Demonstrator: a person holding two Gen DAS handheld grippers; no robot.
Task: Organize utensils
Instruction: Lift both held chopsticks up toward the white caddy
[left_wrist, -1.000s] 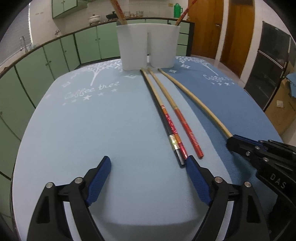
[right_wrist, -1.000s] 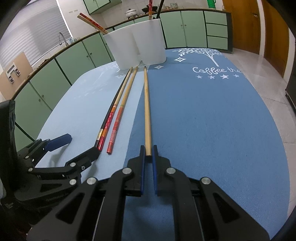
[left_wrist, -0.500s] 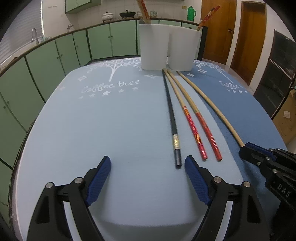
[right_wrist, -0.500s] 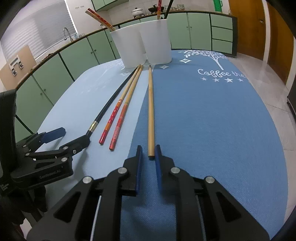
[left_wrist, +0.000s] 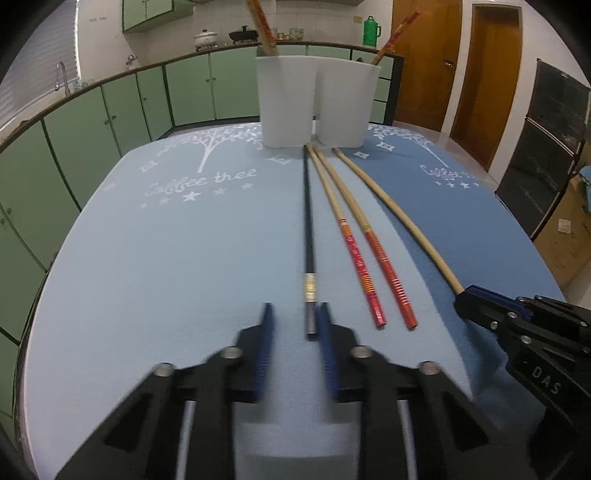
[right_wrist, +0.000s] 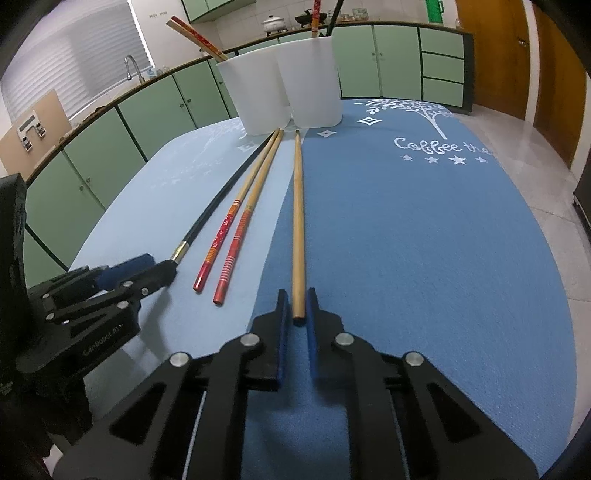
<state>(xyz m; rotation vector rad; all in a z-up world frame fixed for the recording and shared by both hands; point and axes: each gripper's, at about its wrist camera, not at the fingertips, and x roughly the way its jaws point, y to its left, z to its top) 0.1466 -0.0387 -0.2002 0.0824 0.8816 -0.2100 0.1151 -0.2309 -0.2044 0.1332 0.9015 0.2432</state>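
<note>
Several chopsticks lie side by side on the blue mat, tips toward a white two-cup holder (left_wrist: 316, 107) (right_wrist: 288, 92) that has chopsticks standing in it. My left gripper (left_wrist: 294, 310) (right_wrist: 159, 266) is closing around the near end of the black chopstick (left_wrist: 307, 221). The stick rests by the right pad, and a gap shows at the left pad. My right gripper (right_wrist: 296, 291) (left_wrist: 465, 295) is shut on the near end of the plain wooden chopstick (right_wrist: 297, 221). Between them lie two red-ended chopsticks (left_wrist: 369, 273) (right_wrist: 225, 251), untouched.
The mat (right_wrist: 424, 240) is pale blue on the left and darker blue on the right, with white tree prints. It covers a rounded table. Green cabinets (left_wrist: 110, 118) ring the far side; tiled floor (right_wrist: 546, 140) and wooden doors lie to the right.
My left gripper's jaws have gone from wide apart to narrow, and the black chopstick's end now lies between them. The right gripper's jaws parted slightly, then shut on the wooden chopstick again.
</note>
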